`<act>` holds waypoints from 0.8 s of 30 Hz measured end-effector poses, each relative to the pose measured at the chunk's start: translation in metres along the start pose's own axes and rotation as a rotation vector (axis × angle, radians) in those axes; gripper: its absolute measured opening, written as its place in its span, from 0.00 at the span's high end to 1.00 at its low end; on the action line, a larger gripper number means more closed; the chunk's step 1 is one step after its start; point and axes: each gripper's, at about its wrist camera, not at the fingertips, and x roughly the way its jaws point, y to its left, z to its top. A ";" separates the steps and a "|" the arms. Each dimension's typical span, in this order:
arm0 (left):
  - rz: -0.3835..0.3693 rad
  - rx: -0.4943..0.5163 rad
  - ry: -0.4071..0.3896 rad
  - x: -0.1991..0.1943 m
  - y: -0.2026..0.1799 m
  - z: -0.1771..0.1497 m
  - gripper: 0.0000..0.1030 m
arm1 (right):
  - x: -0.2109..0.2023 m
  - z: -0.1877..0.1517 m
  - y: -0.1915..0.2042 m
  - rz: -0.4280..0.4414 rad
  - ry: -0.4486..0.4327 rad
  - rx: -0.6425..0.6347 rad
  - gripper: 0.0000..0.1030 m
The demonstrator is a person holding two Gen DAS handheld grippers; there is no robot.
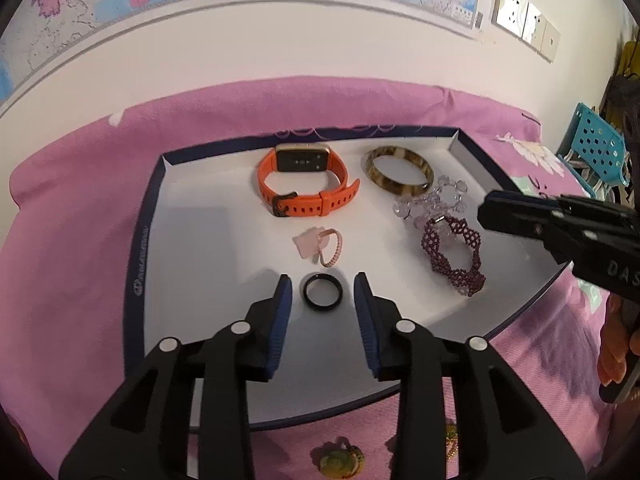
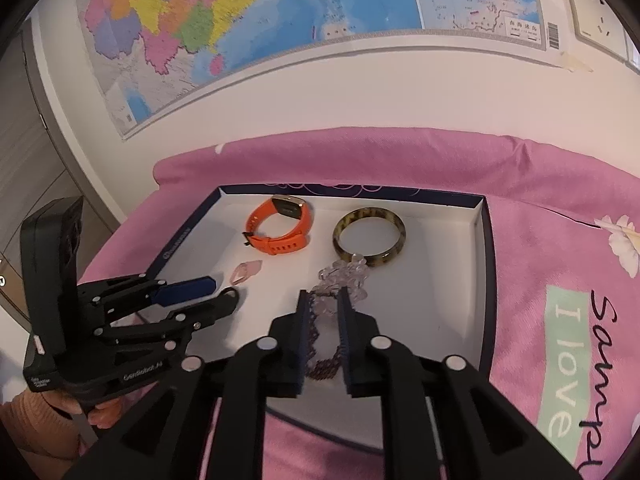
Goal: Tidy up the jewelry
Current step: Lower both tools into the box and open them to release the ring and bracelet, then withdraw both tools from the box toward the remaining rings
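We have both grippers lowered over a shallow white box point(image 1: 224, 240) with a dark blue rim, which lies on a bed covered in pink cloth point(image 1: 80, 208); the box serves as the tray into which the jewelry is gathered, so the pieces are spread apart on its floor rather than heaped. Our left gripper point(image 1: 322, 292) stands with its jaws partly open on either side of a black ring point(image 1: 322, 291) at the near edge of the box; the pads do not touch the ring, which lies flat on the floor, so we judge it set down or not yet gripped. Our right gripper point(image 2: 323, 312) has its jaws only narrowly apart about a purple beaded bracelet point(image 1: 452, 256) on the right; from the right wrist view we cannot tell whether the pads press it, though it seems to rest on the box floor. Counting what lies in the box, we find six pieces: one orange watch point(image 1: 306, 180) at the far middle, one mottled brown bangle point(image 1: 400, 172) to its right, one clear crystal bracelet point(image 1: 430, 200) just near that and touching the purple one, one pink ring with a pale stone point(image 1: 318, 246) in the middle, the black ring, and the purple bracelet. Outside the box, on the near cloth, one greenish brooch point(image 1: 340, 460) is waiting, with a second small piece point(image 1: 450, 436) beside it, too hidden to name.
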 end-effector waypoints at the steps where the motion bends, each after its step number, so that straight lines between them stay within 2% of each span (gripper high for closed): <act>1: -0.002 -0.002 -0.009 -0.003 0.000 0.001 0.64 | -0.003 -0.001 0.001 0.004 -0.002 -0.004 0.86; 4: 0.005 -0.004 -0.048 -0.019 0.002 0.002 0.57 | -0.015 -0.008 0.006 0.018 -0.014 -0.012 0.80; 6: 0.007 -0.003 -0.072 -0.031 0.003 0.001 0.54 | -0.023 -0.014 0.011 0.024 -0.022 -0.028 0.71; 10: -0.004 0.009 -0.116 -0.056 0.004 -0.007 0.52 | -0.040 -0.028 0.024 0.054 -0.030 -0.073 0.70; 14: -0.003 0.043 -0.136 -0.076 0.006 -0.022 0.51 | -0.045 -0.047 0.037 0.064 0.001 -0.123 0.70; 24: 0.012 0.073 -0.109 -0.091 0.012 -0.067 0.51 | -0.030 -0.084 0.050 0.042 0.094 -0.151 0.70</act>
